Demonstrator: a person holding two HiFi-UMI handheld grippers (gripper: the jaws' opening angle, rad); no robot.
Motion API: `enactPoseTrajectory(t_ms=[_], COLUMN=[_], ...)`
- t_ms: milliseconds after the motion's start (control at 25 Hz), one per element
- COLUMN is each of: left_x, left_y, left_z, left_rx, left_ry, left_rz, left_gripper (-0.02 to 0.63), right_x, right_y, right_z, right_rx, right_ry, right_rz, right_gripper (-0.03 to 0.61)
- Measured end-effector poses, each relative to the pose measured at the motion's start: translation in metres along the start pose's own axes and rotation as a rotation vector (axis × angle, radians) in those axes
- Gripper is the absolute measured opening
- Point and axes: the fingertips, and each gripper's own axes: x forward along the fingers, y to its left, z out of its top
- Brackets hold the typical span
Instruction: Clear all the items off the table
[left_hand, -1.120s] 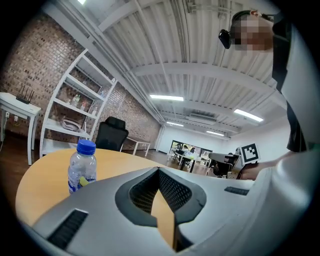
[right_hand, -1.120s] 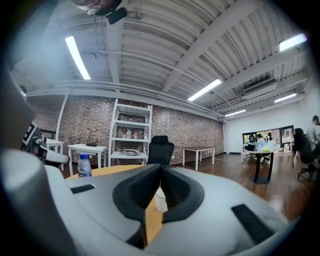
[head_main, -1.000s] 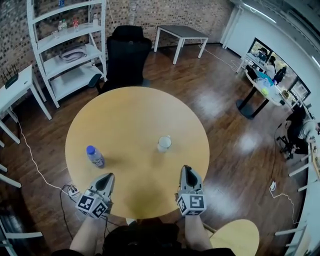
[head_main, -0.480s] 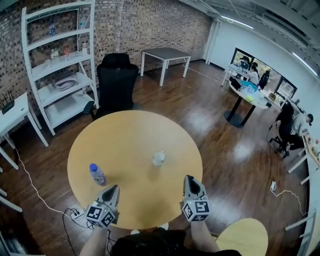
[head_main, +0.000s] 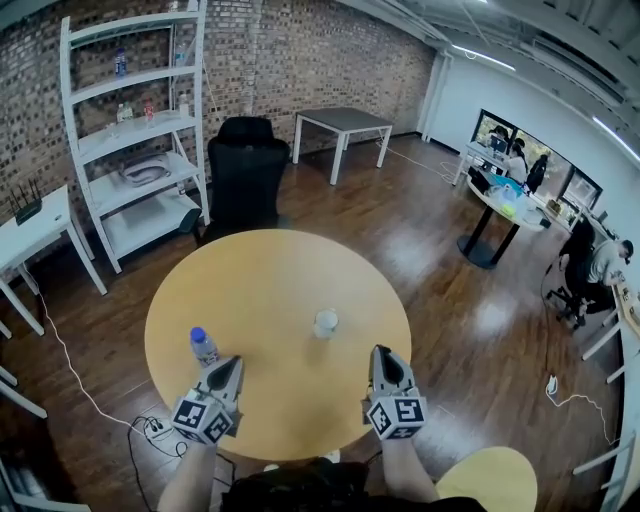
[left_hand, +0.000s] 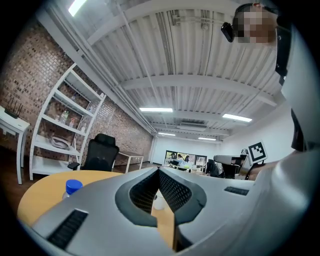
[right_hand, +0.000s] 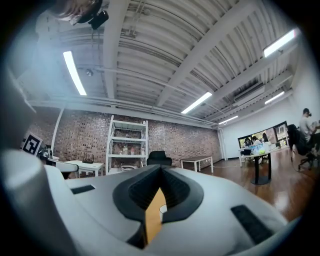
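A round wooden table (head_main: 270, 280) carries a small water bottle with a blue cap (head_main: 203, 346) at its left and a white cup (head_main: 325, 323) near the middle. My left gripper (head_main: 232, 366) hovers over the near edge just right of the bottle, jaws shut and empty. My right gripper (head_main: 382, 355) hangs over the near right edge, behind and right of the cup, also shut with nothing in it. In the left gripper view the bottle's cap (left_hand: 73, 186) shows left of the closed jaws (left_hand: 158, 172) and the cup peeks between them. The right gripper view shows shut jaws (right_hand: 161, 169) over the tabletop.
A black office chair (head_main: 245, 165) stands behind the table, with a white shelf unit (head_main: 135, 140) at the back left and a small white desk (head_main: 35, 225) at the far left. A grey table (head_main: 345, 122) stands further back. People sit at desks on the right. A yellow stool (head_main: 480, 480) is near me.
Both grippers have risen a little above the near table edge, staying shut. The head view has tilted up, showing more of the room. Bottle and cup have not moved.
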Motion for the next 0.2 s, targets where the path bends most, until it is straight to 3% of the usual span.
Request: enactPoseTrajectory(t_ms=[200], left_x=[-0.01], left_y=[0.004], left_z=[-0.002], left_rx=[0.004], left_ry=[0.007], left_rz=[0.019], left_gripper=[0.002], right_x=[0.005], right_y=[0.017], right_z=[0.006], right_rx=[-0.002], right_ry=[-0.016], right_rz=[0.04], right_gripper=[0.002])
